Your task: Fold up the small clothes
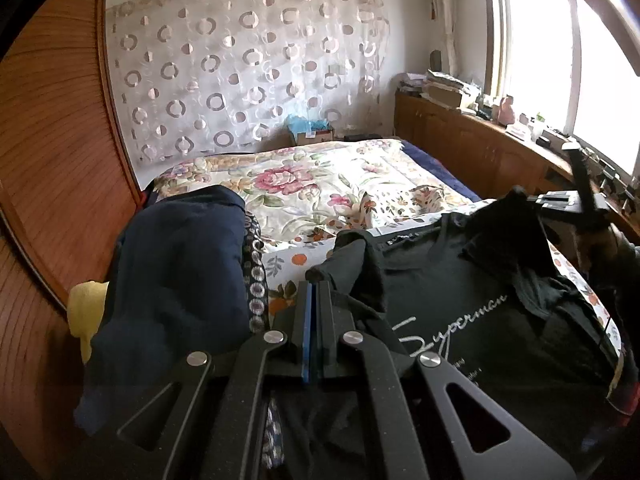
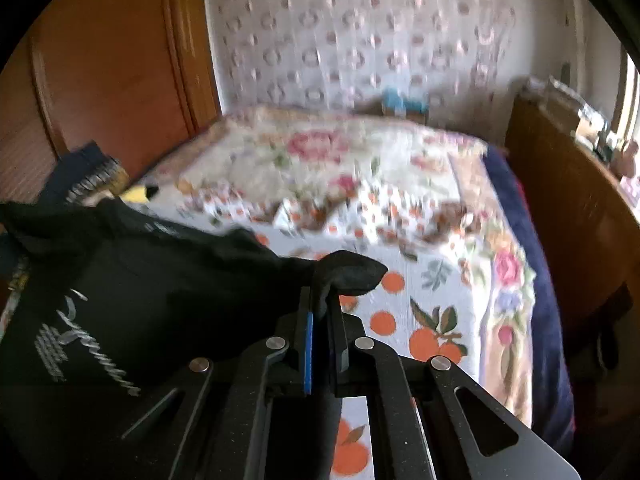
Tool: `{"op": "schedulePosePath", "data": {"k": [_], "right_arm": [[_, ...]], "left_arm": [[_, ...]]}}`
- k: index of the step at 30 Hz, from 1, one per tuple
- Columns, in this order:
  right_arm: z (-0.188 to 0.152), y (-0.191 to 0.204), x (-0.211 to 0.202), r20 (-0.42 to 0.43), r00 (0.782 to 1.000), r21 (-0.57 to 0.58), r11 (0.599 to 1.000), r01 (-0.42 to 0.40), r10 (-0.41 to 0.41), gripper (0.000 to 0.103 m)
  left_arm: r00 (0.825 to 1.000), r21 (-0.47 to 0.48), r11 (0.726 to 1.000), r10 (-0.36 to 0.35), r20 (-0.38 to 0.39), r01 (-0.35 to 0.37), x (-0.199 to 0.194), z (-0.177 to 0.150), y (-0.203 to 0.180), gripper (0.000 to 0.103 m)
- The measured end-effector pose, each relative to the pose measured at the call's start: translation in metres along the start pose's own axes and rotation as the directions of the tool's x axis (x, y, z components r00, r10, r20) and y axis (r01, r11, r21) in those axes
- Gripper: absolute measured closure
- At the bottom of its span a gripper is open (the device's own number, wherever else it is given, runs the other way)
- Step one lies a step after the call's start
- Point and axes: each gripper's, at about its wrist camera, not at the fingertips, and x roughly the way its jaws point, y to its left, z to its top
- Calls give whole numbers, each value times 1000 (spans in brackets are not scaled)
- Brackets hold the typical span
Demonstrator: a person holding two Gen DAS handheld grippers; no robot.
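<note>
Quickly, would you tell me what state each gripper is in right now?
Left gripper: closed on a bunched edge of the black T-shirt.
Right gripper: closed on another edge of the same shirt.

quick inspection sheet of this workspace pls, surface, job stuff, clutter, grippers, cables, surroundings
surface: bed with a flowered and orange-print cover.
job's things: black t-shirt with white script print, partly lifted off the bed and held at two points.
clutter: navy garment heaped at the left of the bed, yellow cloth beside it.
grippers: left gripper shut on the black t-shirt; right gripper shut on the black t-shirt too.
cables: nothing seen.
surroundings: curtain with circles behind the bed, wooden panel on the left, wooden cabinet with piled items under the window. The right wrist view is blurred.
</note>
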Motion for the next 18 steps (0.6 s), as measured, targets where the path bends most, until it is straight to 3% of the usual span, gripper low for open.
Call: {"op": "schedulePosePath", "data": {"k": [8, 18], "right_arm": [[-24, 24, -87, 153, 988, -43, 998, 34, -27, 98], [-94, 39, -154, 208, 978, -40, 998, 42, -32, 98]], "left_arm": [[998, -17, 1000, -23, 59, 24, -41, -23, -11, 101], [993, -32, 999, -25, 113, 28, -99, -63, -15, 101]]}}
